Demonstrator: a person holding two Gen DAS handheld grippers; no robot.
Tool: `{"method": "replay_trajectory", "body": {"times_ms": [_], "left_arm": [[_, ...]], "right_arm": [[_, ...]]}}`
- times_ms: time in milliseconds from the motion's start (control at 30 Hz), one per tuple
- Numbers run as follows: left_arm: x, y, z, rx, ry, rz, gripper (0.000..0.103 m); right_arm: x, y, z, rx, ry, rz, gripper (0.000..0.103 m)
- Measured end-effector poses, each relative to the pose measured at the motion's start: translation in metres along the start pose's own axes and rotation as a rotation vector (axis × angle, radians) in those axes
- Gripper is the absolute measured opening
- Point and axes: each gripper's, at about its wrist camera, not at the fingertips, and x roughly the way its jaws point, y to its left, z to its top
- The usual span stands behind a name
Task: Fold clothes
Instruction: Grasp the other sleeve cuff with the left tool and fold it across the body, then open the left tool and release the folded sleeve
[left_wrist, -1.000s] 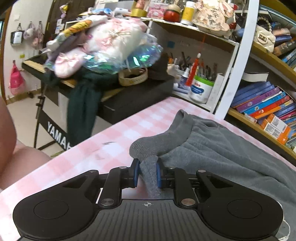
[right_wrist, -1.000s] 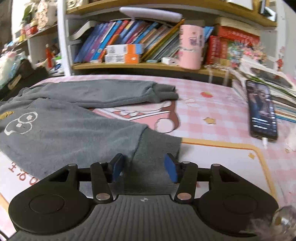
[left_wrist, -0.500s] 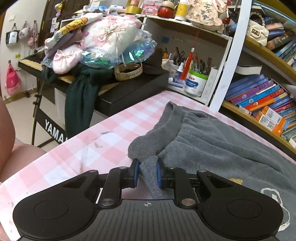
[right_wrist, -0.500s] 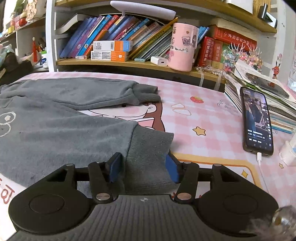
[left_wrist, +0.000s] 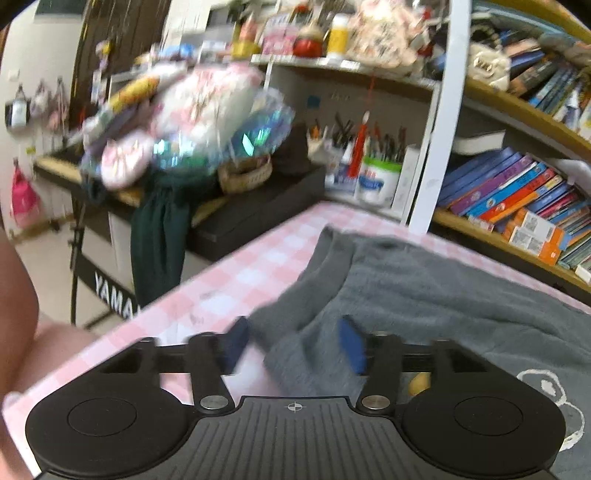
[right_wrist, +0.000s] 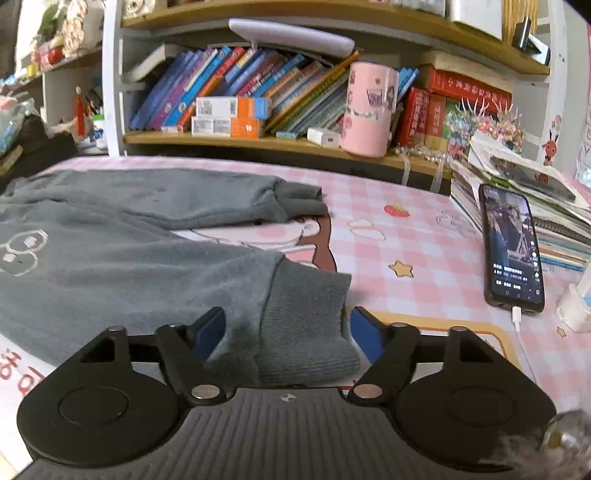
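1. pink checked worktop, bookshelf behind.
2. grey trousers flat; ankle cuff between wide right claw.
3. left claw wide, waistband between.
4. next: pinch both, fold.

The sweatpants lie on the table, phone to their right, bookshelf behind.

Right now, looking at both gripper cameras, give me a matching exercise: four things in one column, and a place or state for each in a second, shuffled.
Things:
1. left gripper
2. phone
3. pink cup
4. grey sweatpants

Places or states:
A. on the bookshelf
B. spread on the pink table
C. open, waistband cloth between its fingers
D. lit, cable plugged in

Pairs: 1-C, 2-D, 3-A, 4-B
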Motion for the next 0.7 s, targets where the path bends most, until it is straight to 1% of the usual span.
{"method": "replay_trajectory", "body": {"times_ms": [67,100,133,200,267,467,700], "left_arm": [[-0.010,-0.007,0.003,0.025,-0.046,-0.007,0.080],[-0.015,-0.012,0.005,0.038,-0.064,-0.014,0.082],[-0.019,-0.016,0.006,0.048,-0.074,-0.023,0.084],[-0.025,-0.025,0.007,0.072,-0.086,-0.049,0.090],[-0.029,-0.035,0.006,0.100,-0.090,-0.071,0.098],[-0.032,-0.062,-0.002,0.193,-0.068,-0.131,0.102],[-0.029,-0.077,-0.013,0.229,-0.036,-0.172,0.102]], "right_arm": [[-0.007,0.002,0.002,-0.001,-0.024,0.008,0.085],[-0.010,0.003,0.002,-0.001,-0.032,0.012,0.086],[-0.012,0.004,0.003,-0.001,-0.039,0.017,0.087],[-0.015,0.007,0.004,-0.004,-0.048,0.030,0.092],[-0.017,0.012,0.004,-0.014,-0.051,0.045,0.094],[-0.022,0.025,0.004,-0.043,-0.061,0.092,0.097],[-0.021,0.035,0.001,-0.055,-0.048,0.138,0.099]]}}
